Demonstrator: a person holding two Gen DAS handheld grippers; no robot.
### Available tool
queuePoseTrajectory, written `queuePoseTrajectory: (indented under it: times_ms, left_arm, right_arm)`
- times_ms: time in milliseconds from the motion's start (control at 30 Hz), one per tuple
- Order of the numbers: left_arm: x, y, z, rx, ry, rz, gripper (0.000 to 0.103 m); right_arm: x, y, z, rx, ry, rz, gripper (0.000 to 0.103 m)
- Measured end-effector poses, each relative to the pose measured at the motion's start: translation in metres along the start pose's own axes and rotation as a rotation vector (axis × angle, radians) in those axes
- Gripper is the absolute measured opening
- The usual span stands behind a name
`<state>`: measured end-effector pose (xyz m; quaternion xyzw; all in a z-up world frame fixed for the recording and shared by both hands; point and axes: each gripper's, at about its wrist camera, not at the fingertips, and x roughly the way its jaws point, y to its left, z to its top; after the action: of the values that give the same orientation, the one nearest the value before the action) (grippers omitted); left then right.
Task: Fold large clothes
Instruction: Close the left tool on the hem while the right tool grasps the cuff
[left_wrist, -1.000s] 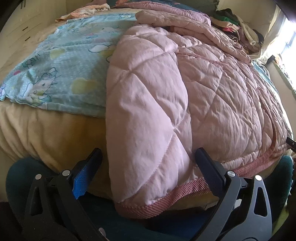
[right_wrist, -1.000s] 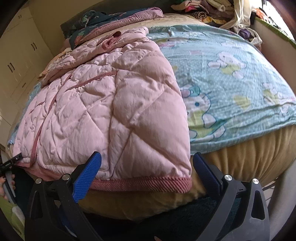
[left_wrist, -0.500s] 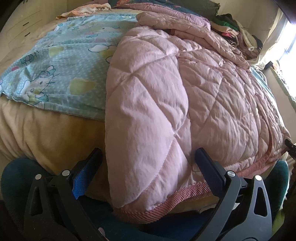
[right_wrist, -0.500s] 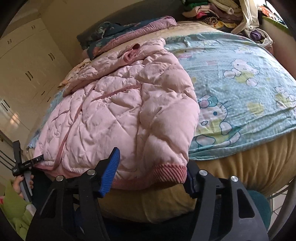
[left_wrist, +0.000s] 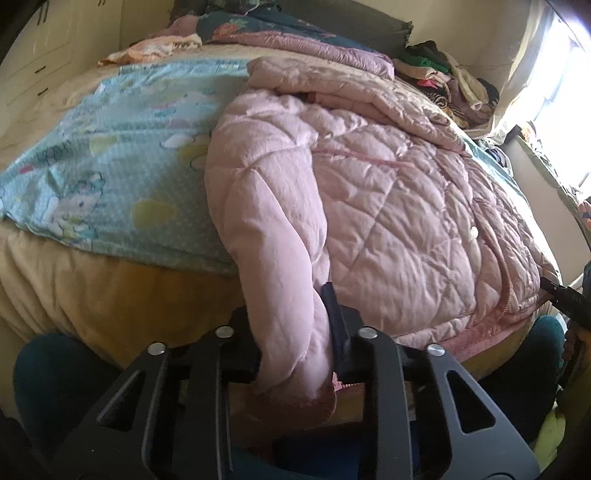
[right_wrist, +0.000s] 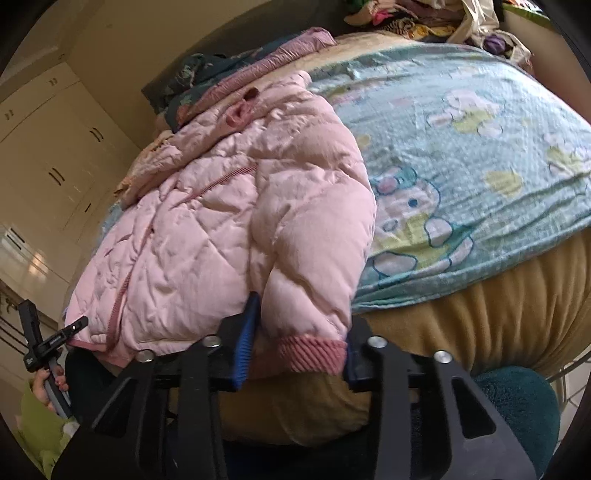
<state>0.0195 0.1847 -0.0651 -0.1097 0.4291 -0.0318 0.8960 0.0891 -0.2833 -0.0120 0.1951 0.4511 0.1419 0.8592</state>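
A pink quilted jacket (left_wrist: 388, 206) lies front up across the bed, its hem at the near edge. In the left wrist view my left gripper (left_wrist: 291, 332) is closing on the end of the jacket's sleeve (left_wrist: 273, 229). The sleeve is bunched between the pads, and its ribbed cuff hangs below them. In the right wrist view my right gripper (right_wrist: 301, 332) is closing on the other sleeve's ribbed cuff (right_wrist: 314, 354), with the blue pads (right_wrist: 245, 343) pressing its sides. Each gripper also shows at the far edge of the other's view.
A light blue cartoon sheet (right_wrist: 480, 155) covers the yellow mattress (right_wrist: 480, 314) beside the jacket. Loose clothes (left_wrist: 443, 74) are piled at the bed's far corner and a folded purple blanket (left_wrist: 314, 48) lies at the head. Cream wardrobes (right_wrist: 48, 166) stand to one side.
Both grippers went from wide open around the sleeve ends to closed on them. The left sleeve is now pinched narrow and slightly raised, and the right view has tilted.
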Motion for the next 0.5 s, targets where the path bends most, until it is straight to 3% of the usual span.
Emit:
queuePoseTrajectory:
  times_ms: [167,500]
  left_arm:
    - [-0.013,-0.007,0.01,0.024,-0.048,-0.004,0.013]
    - [-0.02,-0.011,0.024,0.013,-0.094,-0.021,0.012]
  right_arm:
    - [-0.017,0.01,0.007,-0.021,-0.073,0.037,0.02]
    - [-0.036,0.032,0.034,-0.075,-0.157,0.054,0.017]
